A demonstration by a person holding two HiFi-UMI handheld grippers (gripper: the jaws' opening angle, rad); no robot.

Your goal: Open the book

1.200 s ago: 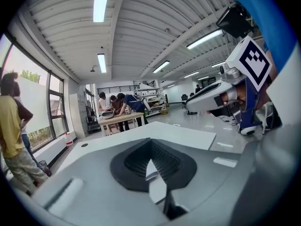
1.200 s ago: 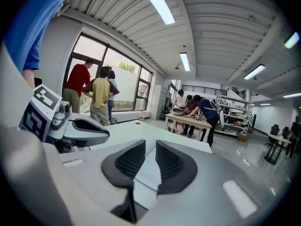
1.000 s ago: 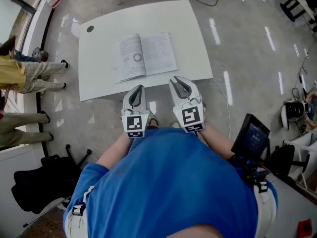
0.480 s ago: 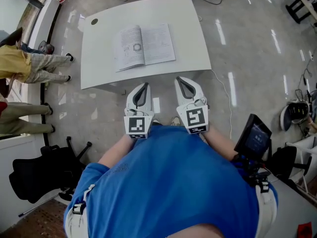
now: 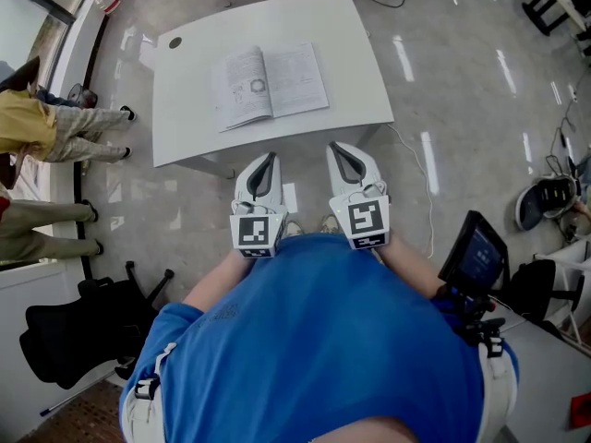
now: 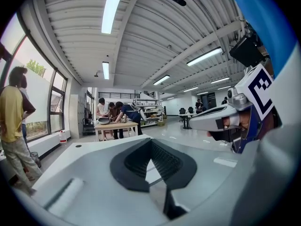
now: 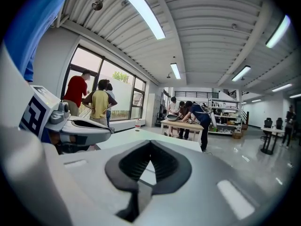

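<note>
An open book [image 5: 270,86] lies face up near the middle of a white table [image 5: 185,146], its two pages spread flat. The spread's long axis runs left to right across the head view, the right end swung slightly toward the far edge. The spine runs from the near side to the far side, leaning a little left at the top. The left page carries a round diagram amid print too small to read.

A person in a blue shirt [image 5: 314,340] holds the left gripper [image 5: 267,160] and the right gripper [image 5: 340,149] side by side, short of the table's near edge and above the grey floor [image 5: 462,81]. Both point toward the table and stand well apart from the book. Each gripper's own view shows its dark jaws meeting at the tips, with nothing held between them. Bystanders [image 5: 55,132] stand at the left.
</note>
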